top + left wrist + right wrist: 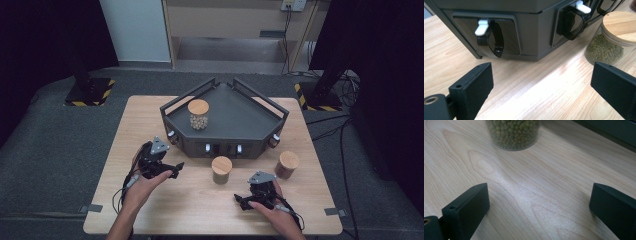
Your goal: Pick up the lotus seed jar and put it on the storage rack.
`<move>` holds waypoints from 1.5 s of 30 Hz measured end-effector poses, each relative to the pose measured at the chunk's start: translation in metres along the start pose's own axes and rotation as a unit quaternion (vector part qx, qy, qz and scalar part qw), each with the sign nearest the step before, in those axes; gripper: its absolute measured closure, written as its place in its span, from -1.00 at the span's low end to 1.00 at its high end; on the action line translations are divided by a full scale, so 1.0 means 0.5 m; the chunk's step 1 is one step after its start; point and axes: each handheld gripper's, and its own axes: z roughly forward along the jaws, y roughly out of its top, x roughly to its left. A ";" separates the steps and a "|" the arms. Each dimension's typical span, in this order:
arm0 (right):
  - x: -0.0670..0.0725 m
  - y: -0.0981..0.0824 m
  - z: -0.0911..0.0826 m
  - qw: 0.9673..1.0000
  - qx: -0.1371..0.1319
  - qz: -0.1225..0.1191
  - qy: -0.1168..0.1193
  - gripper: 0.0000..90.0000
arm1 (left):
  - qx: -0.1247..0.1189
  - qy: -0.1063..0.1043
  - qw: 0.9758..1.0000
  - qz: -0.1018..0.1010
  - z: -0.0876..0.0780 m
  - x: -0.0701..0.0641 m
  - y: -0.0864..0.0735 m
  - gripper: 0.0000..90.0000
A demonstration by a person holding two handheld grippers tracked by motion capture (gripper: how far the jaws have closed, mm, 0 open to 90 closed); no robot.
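Both grippers, left gripper (172,169) and right gripper (239,201), had jaws wide, holding nothing. Green-bean jar (221,170) stood between them on table (150,115), near grey tray (227,112). Clumsy grab might tip jar, spill beans.

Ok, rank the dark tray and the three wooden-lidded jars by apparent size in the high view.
1. Dark tray, by far the largest.
2. The three alike, unranked: jar in the tray, green-bean jar, brown-filled jar.

High view overhead, gripper views low, sharing green-bean jar (610,40)
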 end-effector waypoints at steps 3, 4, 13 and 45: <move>0.000 0.000 0.000 1.000 0.000 0.000 0.000 -0.93 | 0.001 -0.001 1.000 -0.003 0.000 -0.002 -0.011 -0.93; 0.000 0.000 0.000 1.000 0.000 0.000 0.000 -0.93 | 0.002 -0.001 1.000 -0.003 0.000 -0.003 -0.014 -0.93; 0.000 0.000 0.000 1.000 0.000 0.000 0.000 -0.93 | 0.007 0.000 1.000 -0.008 -0.004 -0.005 -0.043 -0.93; 0.000 0.000 0.000 1.000 0.000 0.000 0.000 -0.93 | 0.043 0.003 0.998 -0.039 0.002 0.000 -0.139 -0.94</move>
